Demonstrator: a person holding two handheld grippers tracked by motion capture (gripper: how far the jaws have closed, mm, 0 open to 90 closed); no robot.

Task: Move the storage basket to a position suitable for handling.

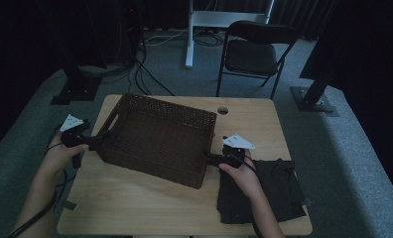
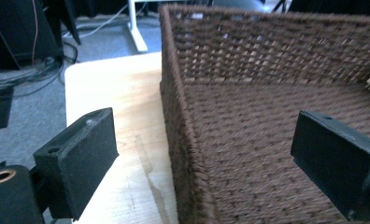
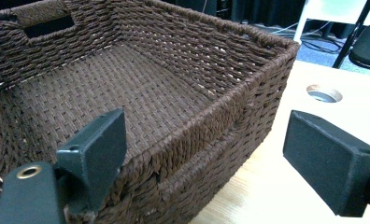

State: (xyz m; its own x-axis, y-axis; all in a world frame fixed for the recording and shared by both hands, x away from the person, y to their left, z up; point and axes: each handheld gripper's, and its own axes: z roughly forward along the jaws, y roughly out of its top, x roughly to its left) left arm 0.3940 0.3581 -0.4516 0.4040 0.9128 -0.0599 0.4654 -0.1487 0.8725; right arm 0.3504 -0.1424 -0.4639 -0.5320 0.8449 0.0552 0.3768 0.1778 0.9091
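Wooden table point(image 1: 150, 203) at frame centre carries a brown wicker basket point(image 1: 157, 136); left gripper point(image 1: 93, 142) and right gripper point(image 1: 215, 158) straddle its end walls, jaws wide.

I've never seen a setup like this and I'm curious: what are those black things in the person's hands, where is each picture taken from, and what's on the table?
No robot here: a person holds a hand-operated two-jaw gripper in each hand. The high view looks down on a wooden table from above the person's side. The left gripper and right gripper sit at opposite ends of a brown wicker basket, which is empty inside. Dark folded cloth lies beside it, under the person's right forearm.

The other two pictures come from cameras riding on the grippers, looking along their black jaws. In both, the jaws stand open, straddling a basket wall but not closed on it. Nothing is held. Behind the table stands a folding chair.
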